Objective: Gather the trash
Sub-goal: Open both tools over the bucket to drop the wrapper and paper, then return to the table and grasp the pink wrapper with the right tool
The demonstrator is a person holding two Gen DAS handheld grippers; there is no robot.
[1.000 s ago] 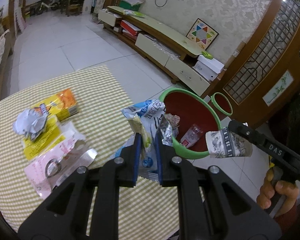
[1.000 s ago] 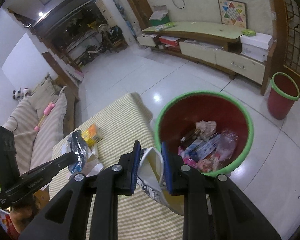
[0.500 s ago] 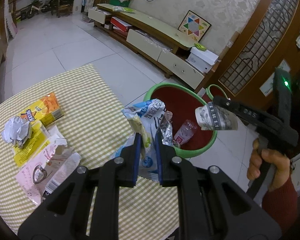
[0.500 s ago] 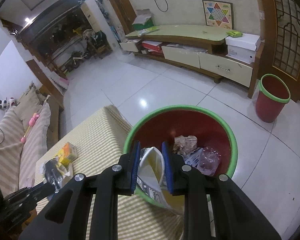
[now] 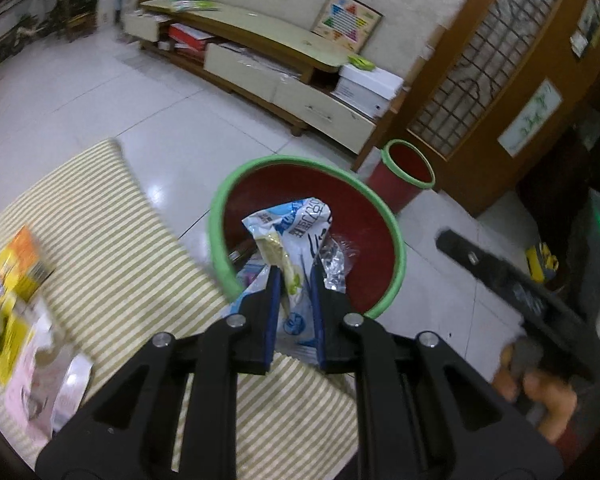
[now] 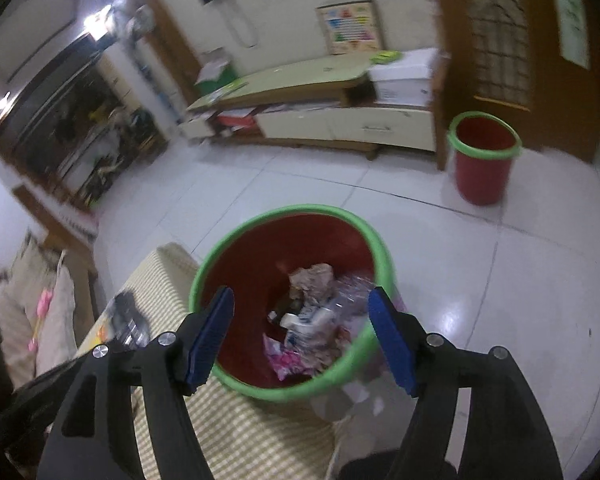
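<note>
1. Our left gripper (image 5: pixel 292 276) is clamped on a blue-and-white snack wrapper (image 5: pixel 296 236), with a crumpled bit of clear film caught beside it. The bundle hangs above the near rim of the red bin with the green rim (image 5: pixel 396 248), which stands on the floor just off the table's edge.
2. Our right gripper (image 6: pixel 300 332) is spread wide with nothing between its blue pads (image 6: pixel 212 336), poised over the same bin (image 6: pixel 236 376), where wrappers and crumpled paper already lie.
3. More trash sits toward the table's left edge (image 5: pixel 100 240): an orange-and-yellow packet (image 5: pixel 16 264) and a pink-and-white wrapper (image 5: pixel 40 384).
4. Risks, as we judge them: the wrapper is light and hangs near the rim, so letting go here could drop it on the tablecloth or floor. The film might cling to a pad. Both views are blurred, so aim is uncertain.
</note>
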